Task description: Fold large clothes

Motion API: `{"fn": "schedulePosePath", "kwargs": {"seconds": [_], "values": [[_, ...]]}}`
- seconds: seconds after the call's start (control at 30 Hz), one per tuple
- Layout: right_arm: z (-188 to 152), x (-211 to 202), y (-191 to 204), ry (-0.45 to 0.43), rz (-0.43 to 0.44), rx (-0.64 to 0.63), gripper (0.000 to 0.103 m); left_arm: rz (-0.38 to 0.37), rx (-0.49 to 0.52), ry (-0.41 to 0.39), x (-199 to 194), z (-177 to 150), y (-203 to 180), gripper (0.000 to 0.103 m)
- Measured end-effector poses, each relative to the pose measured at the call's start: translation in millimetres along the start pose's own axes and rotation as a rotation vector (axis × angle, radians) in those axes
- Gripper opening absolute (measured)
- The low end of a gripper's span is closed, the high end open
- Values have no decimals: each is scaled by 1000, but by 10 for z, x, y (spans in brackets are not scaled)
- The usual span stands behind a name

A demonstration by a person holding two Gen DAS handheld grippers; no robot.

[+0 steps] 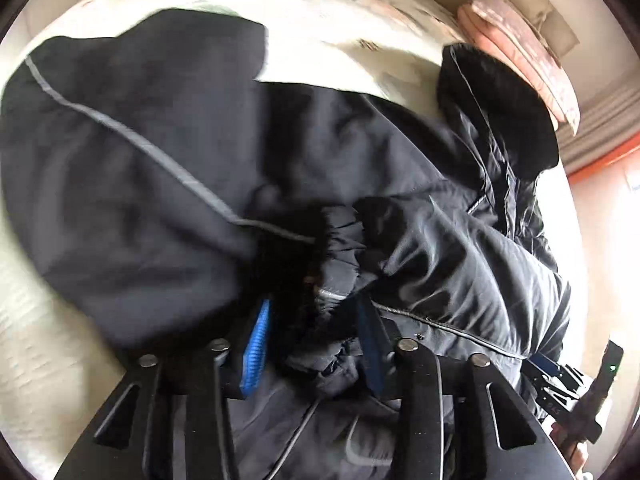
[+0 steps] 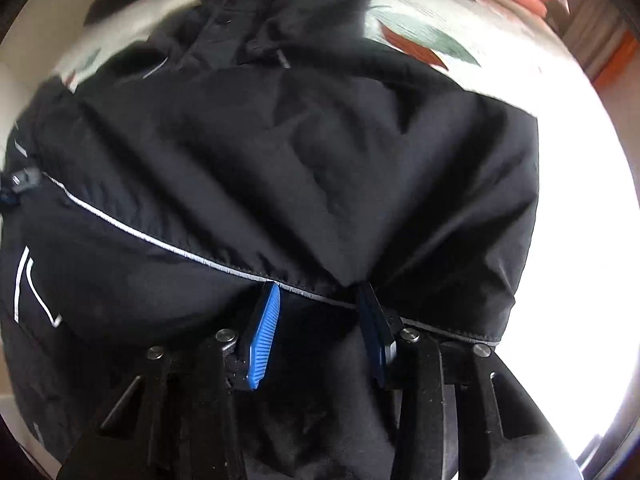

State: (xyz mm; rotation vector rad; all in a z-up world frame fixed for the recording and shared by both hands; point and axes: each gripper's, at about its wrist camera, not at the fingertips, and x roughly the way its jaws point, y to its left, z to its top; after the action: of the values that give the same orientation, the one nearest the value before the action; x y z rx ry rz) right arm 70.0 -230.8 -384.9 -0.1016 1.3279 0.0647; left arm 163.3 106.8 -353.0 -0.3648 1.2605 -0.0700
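Observation:
A large black jacket (image 1: 160, 152) with thin grey piping lies crumpled on a pale bedsheet (image 1: 328, 48); it also fills the right wrist view (image 2: 280, 168). My left gripper (image 1: 316, 308) has its blue pads (image 1: 256, 348) spread apart with bunched jacket fabric and a dark furry cuff between them. My right gripper (image 2: 316, 300) has its blue pads (image 2: 262, 336) spread apart at the jacket's piped hem, which drapes over both fingertips. The other gripper (image 1: 576, 384) shows at the left wrist view's lower right edge.
Pink folded bedding (image 1: 524, 48) lies at the far right of the bed. The patterned sheet (image 2: 432, 20) shows red and green prints. An orange strip (image 1: 604, 160) runs along the right.

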Motion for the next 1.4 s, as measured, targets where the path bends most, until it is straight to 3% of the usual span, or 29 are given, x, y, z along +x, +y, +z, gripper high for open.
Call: {"fn": "schedulePosePath", "kwargs": {"seconds": [0.1,0.23,0.33,0.43,0.53,0.57,0.63,0.73,0.83,0.9,1.03,1.1,1.17,1.23,1.33,1.4], "values": [[208,-85,29,28,34,8,43,22,80,-26,-338,-10,-98,41],[455,-446,41,-85,130,11,44,12,210,-82,-695,20,-541,46],[678,-257,72,-90,193,38,44,-72,271,-53,-519,7,-933,51],[853,85,225,-73,212,31,44,-101,286,33,80,-9,-1214,51],[771,311,382,-64,161,-40,44,-86,276,87,592,-85,-1096,49],[777,302,406,-67,150,-53,44,-139,252,55,559,-98,-1013,49],[803,263,425,-53,146,-73,44,-167,171,83,443,-44,-899,46],[820,117,412,-24,172,-79,44,-105,142,41,82,-31,-864,42],[569,-204,372,-49,254,-83,44,-65,145,-15,-271,-100,-842,45],[329,-277,414,-22,268,-97,44,-35,126,1,-248,-143,-713,46],[-104,-180,627,57,201,-153,44,12,93,97,101,-219,-501,45],[-192,-74,662,61,192,-160,46,29,125,108,246,-249,-523,45],[-123,-34,566,72,241,-83,47,41,186,99,289,-253,-605,53],[-53,-26,444,99,275,2,47,39,230,102,282,-259,-642,54],[68,-98,485,127,218,42,47,-36,253,97,4,-205,-573,52],[111,-274,535,113,181,65,47,-65,265,51,-299,-117,-423,53]]}}
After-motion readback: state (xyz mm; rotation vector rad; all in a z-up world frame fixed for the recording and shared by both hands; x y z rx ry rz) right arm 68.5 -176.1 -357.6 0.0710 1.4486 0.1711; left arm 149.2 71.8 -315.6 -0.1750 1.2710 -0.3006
